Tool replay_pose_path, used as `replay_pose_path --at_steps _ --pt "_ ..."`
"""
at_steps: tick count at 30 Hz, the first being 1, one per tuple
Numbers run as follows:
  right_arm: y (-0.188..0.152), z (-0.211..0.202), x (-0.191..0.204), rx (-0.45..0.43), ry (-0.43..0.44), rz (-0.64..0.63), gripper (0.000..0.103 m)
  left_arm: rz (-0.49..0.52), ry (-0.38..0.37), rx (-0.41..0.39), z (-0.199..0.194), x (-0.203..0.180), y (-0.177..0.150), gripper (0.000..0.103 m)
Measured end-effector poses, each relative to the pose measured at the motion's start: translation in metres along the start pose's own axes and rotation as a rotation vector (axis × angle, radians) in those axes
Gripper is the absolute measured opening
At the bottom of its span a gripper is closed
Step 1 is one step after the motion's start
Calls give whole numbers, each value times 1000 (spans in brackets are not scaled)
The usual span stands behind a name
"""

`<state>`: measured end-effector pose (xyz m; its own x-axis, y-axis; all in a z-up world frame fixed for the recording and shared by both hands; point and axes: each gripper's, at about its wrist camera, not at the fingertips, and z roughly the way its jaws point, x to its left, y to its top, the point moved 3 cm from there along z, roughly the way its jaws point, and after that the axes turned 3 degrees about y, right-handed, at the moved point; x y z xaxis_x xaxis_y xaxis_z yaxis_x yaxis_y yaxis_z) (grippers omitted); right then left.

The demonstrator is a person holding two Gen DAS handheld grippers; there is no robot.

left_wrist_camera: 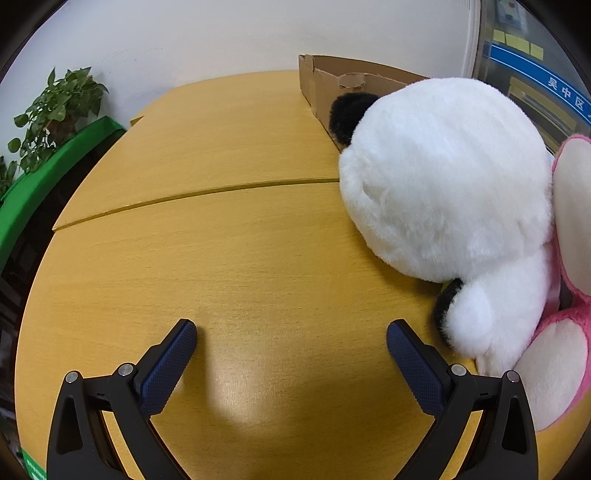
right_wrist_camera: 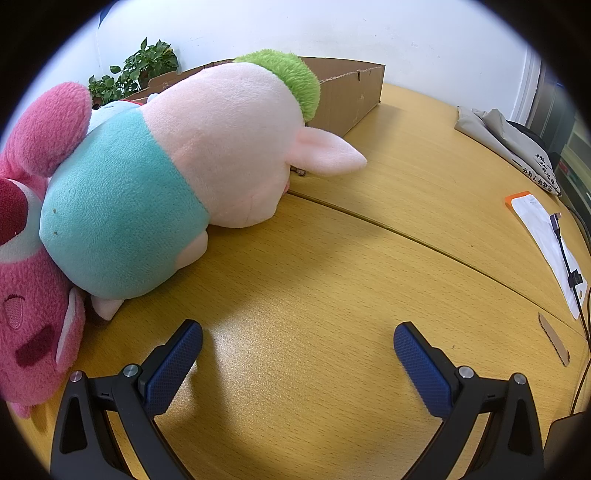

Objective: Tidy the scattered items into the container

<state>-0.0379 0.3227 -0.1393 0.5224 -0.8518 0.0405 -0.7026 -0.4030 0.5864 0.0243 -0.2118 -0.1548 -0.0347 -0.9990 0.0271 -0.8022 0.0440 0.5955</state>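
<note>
Left gripper [left_wrist_camera: 291,332] and right gripper [right_wrist_camera: 298,334]: fingers wide apart, empty, above table [right_wrist_camera: 332,280]. Panda plush [left_wrist_camera: 443,184], pig plush [right_wrist_camera: 177,162], pink bear plush [right_wrist_camera: 33,295] beside cardboard box [right_wrist_camera: 351,96] at far edge.

Counter [left_wrist_camera: 229,258]: light wood grain, two sections w/ a curved seam running across; glare patch near bottom centre in both views.

Potted plant [left_wrist_camera: 55,110]: green leafy, far left, at white wall [left_wrist_camera: 207,33], above a green ledge [left_wrist_camera: 48,173].

Rt side of counter: folded grey fabric [right_wrist_camera: 506,140] w/ printed text, at far edge. White packet [right_wrist_camera: 546,243] w/ orange end lies flat nearer; dark cable [right_wrist_camera: 565,258] runs over it. Small cardboard strip [right_wrist_camera: 552,338] flat on counter, just below packet.

Glass panel w/ blue band [left_wrist_camera: 535,70] & yellow notes, upper rt of left view.
</note>
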Motion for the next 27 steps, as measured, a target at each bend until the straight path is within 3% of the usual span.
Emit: replay_pose_path --at_steps 27 --pt "-1 0 0 0 0 0 103 -9 5 1 5 -3 5 103"
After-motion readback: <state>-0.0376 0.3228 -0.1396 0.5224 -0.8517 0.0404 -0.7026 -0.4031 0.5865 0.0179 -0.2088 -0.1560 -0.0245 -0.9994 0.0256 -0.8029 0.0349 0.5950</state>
